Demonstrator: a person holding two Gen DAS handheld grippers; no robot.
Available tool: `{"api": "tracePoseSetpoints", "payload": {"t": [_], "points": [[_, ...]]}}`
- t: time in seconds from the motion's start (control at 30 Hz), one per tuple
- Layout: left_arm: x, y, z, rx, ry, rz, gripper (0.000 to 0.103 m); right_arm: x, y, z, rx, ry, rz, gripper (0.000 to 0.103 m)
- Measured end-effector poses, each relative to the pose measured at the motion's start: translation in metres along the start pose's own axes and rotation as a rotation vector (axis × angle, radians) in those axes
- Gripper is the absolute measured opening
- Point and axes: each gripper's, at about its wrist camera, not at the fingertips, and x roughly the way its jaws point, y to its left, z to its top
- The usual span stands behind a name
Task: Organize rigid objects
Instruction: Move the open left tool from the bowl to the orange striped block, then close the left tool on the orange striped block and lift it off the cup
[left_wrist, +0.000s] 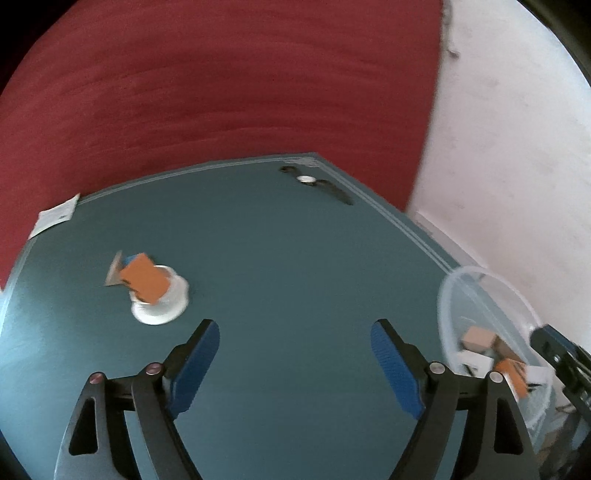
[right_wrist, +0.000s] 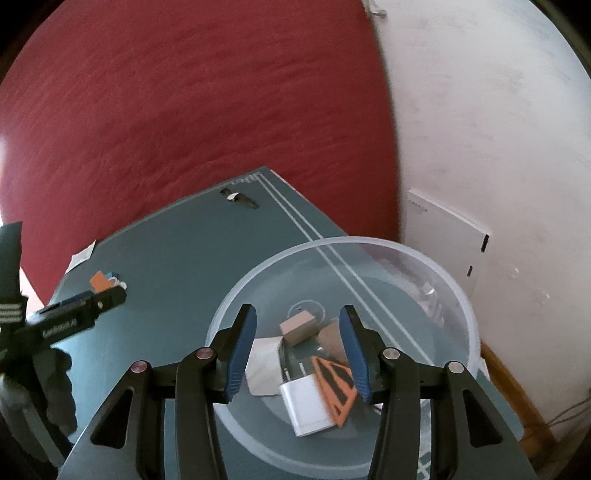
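Teal table (left_wrist: 288, 251) carries a wristwatch (left_wrist: 314, 181) far off, an orange box (left_wrist: 144, 278) leaning on a white spool (left_wrist: 162, 302), and a clear tub (right_wrist: 458, 295) of small boxes. Left claw (left_wrist: 295, 363) gapes wide, empty; right claw (right_wrist: 297, 349) hangs partly spread over the tub, pinching nothing. Tub contents blur.

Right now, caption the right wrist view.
Right gripper hovers empty over clear bowl holding small boxes.
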Motion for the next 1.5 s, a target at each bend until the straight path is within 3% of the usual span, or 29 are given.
{"api": "tracePoseSetpoints", "payload": {"t": [0.47,1.0,1.17,1.4,1.5], "points": [[0.026,0.087,0.006,-0.179,0.048,0.232,0.091,0.01,0.016,-0.016,-0.046,0.052,0.04,0.048],[0.057,0.117,0.033,-0.246,0.077,0.29,0.09,0.015,0.027,-0.024,-0.074,0.081,0.065,0.048],[0.071,0.125,0.035,-0.279,0.114,0.291,0.082,0.015,0.031,-0.024,-0.076,0.084,0.07,0.048],[0.088,0.132,0.033,-0.315,0.162,0.251,0.058,0.019,0.038,-0.028,-0.077,0.097,0.076,0.048],[0.088,0.135,0.032,-0.323,0.162,0.223,0.043,0.02,0.043,-0.029,-0.079,0.106,0.083,0.048]]}}
